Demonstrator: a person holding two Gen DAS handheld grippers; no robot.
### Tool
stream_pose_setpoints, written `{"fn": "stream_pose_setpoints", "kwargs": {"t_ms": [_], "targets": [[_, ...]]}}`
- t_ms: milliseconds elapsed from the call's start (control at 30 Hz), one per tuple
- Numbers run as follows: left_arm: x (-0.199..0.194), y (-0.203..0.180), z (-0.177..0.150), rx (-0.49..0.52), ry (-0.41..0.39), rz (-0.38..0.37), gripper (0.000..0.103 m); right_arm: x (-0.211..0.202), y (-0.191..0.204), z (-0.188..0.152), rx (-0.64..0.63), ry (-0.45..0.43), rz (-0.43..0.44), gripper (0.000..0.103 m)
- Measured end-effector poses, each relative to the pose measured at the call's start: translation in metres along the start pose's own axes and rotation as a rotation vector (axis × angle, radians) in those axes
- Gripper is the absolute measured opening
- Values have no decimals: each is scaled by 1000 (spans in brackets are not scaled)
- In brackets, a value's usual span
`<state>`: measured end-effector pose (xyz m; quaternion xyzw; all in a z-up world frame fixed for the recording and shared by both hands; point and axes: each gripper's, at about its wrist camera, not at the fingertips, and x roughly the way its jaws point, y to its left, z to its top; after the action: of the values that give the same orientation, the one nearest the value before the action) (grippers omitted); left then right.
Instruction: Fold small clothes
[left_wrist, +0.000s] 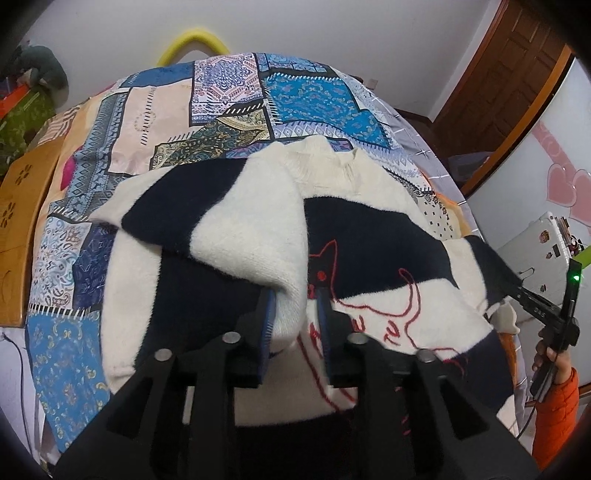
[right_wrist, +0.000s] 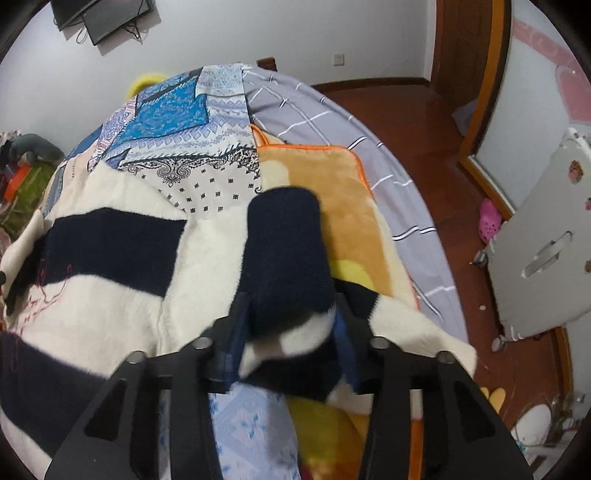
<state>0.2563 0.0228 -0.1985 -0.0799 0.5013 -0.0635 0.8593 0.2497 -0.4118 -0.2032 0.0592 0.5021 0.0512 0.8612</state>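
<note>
Two grippers are engaged on one cream-and-navy striped sweater (left_wrist: 240, 229) lying on the patchwork quilt (left_wrist: 177, 110) of the bed. Left gripper (left_wrist: 295, 314): jaws closed on the cream cuff of the left sleeve (left_wrist: 255, 240), which is folded across the sweater's front beside the red embroidered cat (left_wrist: 369, 295). Right gripper (right_wrist: 290, 325): jaws closed on the bunched navy-and-cream right sleeve (right_wrist: 284, 251), over the orange blanket (right_wrist: 340, 192); a hand in an orange sleeve (left_wrist: 557, 402) holds it.
</note>
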Motion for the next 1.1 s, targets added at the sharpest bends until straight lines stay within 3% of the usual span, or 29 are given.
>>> {"fn": "stream_pose_setpoints", "kwargs": {"t_ms": [67,300,367,633,867,1100], "targets": [[-6,1,-2,1,-14,10,44,-14,3,0,-8,-26,5,47],[-44,6,-8,40,-108,84,54,-66,42,18,-100,-156,49,60],[-59,9,-9,57,-152,125,62,-77,61,24,-142,-191,71,61],[-103,45,-16,83,-253,268,71,-111,149,42,-309,-323,201,61],[-126,92,-28,34,-300,341,79,-109,232,51,-457,-344,277,63],[-119,133,-37,-31,-276,356,81,-83,314,51,-571,-285,335,63]]}}
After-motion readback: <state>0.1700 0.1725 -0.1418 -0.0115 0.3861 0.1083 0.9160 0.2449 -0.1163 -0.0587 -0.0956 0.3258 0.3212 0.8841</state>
